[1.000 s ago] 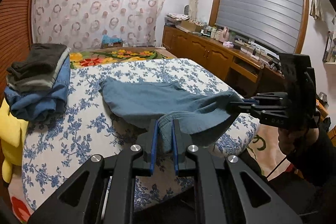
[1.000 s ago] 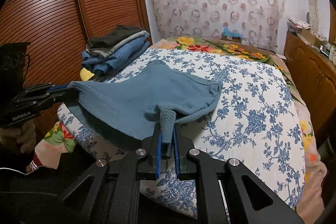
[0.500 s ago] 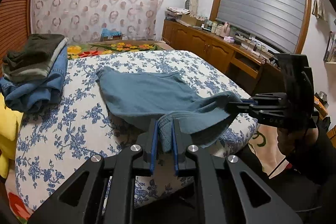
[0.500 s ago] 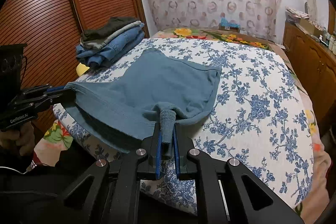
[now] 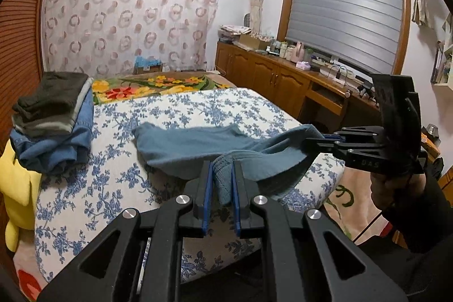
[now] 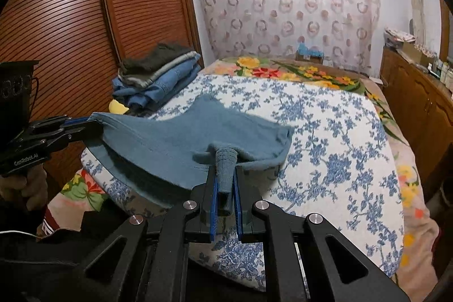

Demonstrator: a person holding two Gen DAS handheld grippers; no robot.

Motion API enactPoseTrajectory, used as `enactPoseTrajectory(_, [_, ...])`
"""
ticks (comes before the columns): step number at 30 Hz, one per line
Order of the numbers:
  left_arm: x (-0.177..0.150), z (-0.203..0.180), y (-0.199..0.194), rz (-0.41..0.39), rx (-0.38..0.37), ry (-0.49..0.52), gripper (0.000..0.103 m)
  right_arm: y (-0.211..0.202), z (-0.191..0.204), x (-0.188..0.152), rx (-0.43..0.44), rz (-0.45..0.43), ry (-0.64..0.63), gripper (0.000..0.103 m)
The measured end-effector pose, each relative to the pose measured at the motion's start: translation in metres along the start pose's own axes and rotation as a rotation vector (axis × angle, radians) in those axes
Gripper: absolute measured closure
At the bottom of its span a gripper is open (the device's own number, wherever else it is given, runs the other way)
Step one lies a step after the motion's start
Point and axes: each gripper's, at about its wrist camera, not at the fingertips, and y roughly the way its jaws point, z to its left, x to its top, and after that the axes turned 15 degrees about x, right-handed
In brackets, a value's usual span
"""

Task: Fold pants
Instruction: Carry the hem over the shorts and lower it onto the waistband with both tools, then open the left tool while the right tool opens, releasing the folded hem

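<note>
The blue-grey pants (image 5: 184, 149) lie folded on the flowered bed cover (image 5: 198, 109), their near edge lifted off the bed's front edge. My left gripper (image 5: 222, 174) is shut on one bunched corner of that edge. My right gripper (image 6: 225, 174) is shut on the other corner. The pants also show in the right wrist view (image 6: 198, 132), stretched between the two grippers. The right gripper appears at the right of the left wrist view (image 5: 320, 139), the left gripper at the left of the right wrist view (image 6: 87, 125).
A stack of folded clothes (image 5: 53, 118) sits at the bed's far left, beside a yellow plush (image 5: 17, 188). A wooden cabinet (image 5: 283, 84) runs along the right wall. A slatted wooden wardrobe (image 6: 85, 19) stands on the left.
Both grippers have drawn the held edge of the pants back toward the bed's front edge and a little upward. The far end slid nearer. The grips are unchanged.
</note>
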Motion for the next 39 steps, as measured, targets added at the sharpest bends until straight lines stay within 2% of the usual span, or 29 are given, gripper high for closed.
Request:
enactPoseTrajectory(5, [-0.005, 0.001, 0.010, 0.020, -0.003, -0.003, 0.090, 0.002, -0.004, -0.003, 0.001, 0.005, 0.006, 0.093])
enactPoseTrajectory(10, [-0.016, 0.003, 0.029, 0.060, -0.004, -0.019, 0.090, 0.024, -0.017, -0.010, 0.006, 0.044, 0.045, 0.094])
enactPoseTrajectory(16, [-0.020, 0.009, 0.056, 0.099, 0.011, -0.028, 0.090, 0.046, -0.027, -0.003, 0.002, 0.060, 0.057, 0.093])
enactPoseTrajectory(23, [-0.001, 0.020, 0.068, 0.071, 0.029, -0.042, 0.090, 0.061, -0.039, 0.014, -0.001, 0.032, 0.048, 0.093])
enactPoseTrajectory(32, [0.034, 0.023, 0.072, -0.014, 0.068, -0.018, 0.090, 0.064, -0.043, 0.042, -0.021, -0.034, 0.003, 0.093])
enactPoseTrajectory(36, [0.038, 0.026, 0.087, -0.023, 0.091, -0.011, 0.090, 0.081, -0.052, 0.049, -0.041, -0.033, 0.004, 0.093])
enactPoseTrajectory(39, [0.034, 0.030, 0.104, 0.006, 0.115, -0.024, 0.090, 0.100, -0.061, 0.050, -0.047, -0.010, 0.022, 0.093])
